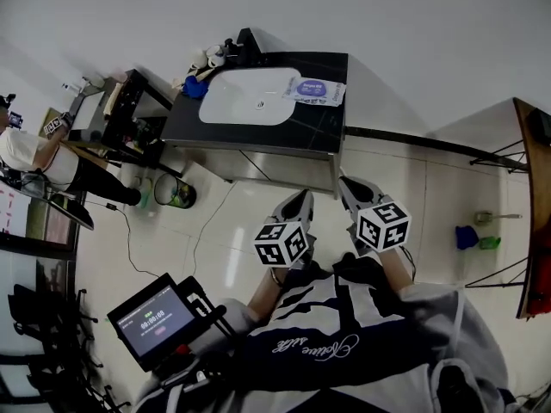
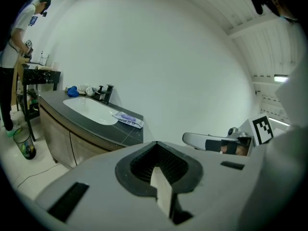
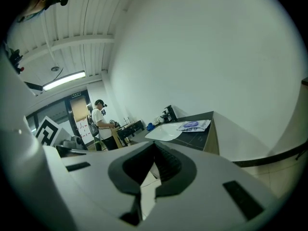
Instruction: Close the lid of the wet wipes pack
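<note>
Left hand-held gripper: jaws pressed together, nothing between them, held up near the person's chest. Right hand-held gripper: jaws also together, empty, just beside the left one, both pointing toward the surface. Both are well apart from the surface, over the floor.

The wet wipes pack lies flat on the dark surface, at its right end, just beside the white sink basin. It has a purple oval patch on top; too small to tell whether the lid is up or down. The left gripper view shows the pack at the near corner of the surface, right of the basin.

A black faucet stands behind the basin, and a blue item and small containers sit at the surface's left end. A bin is on the floor left of the cabinet. Another person in a white top stands at a rack far left. A screen device sits low left, near the wearer. Blue and green items lie on the floor at right.
</note>
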Available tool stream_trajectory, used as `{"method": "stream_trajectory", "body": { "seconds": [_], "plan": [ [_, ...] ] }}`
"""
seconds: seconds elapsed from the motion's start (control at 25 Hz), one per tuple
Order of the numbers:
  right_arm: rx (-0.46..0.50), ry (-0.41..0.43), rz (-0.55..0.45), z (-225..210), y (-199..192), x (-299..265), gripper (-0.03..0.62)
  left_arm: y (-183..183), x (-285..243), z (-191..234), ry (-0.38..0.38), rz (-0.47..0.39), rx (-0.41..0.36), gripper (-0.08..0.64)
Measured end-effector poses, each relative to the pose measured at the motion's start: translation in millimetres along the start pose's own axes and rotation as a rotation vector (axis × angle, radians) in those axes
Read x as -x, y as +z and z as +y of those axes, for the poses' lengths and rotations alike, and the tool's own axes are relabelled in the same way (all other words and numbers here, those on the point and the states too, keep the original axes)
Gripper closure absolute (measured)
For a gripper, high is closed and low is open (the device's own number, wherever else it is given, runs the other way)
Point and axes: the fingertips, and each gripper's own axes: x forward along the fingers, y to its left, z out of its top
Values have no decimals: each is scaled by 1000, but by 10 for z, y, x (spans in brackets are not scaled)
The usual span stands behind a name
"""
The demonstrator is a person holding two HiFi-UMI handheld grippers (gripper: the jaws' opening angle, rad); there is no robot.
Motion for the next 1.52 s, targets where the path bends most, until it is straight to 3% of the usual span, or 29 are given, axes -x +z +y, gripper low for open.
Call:
{"method": "stream_trajectory", "body": {
  "seconds": [0.36,0.68,0.92,1.2,1.52],
  "plan": [
    [-25,-24,-48,765,-8,-30,594,320,698,76,-103,-62,-44,561],
    [-42,-79,-58,1270,-342,-12,594,51,1139,378,-148,-11,-39,561],
    [-12,-133,-75,1414,-542,108,594,-198,1268,466,-168,17,-60,561],
    [4,-156,-97,1423,-453,235,594,-216,1268,356,-187,15,-78,561],
    [20,-176,-100,1324,-372,274,594,-86,1225,237,-186,-9,-191,561]
  ]
}}
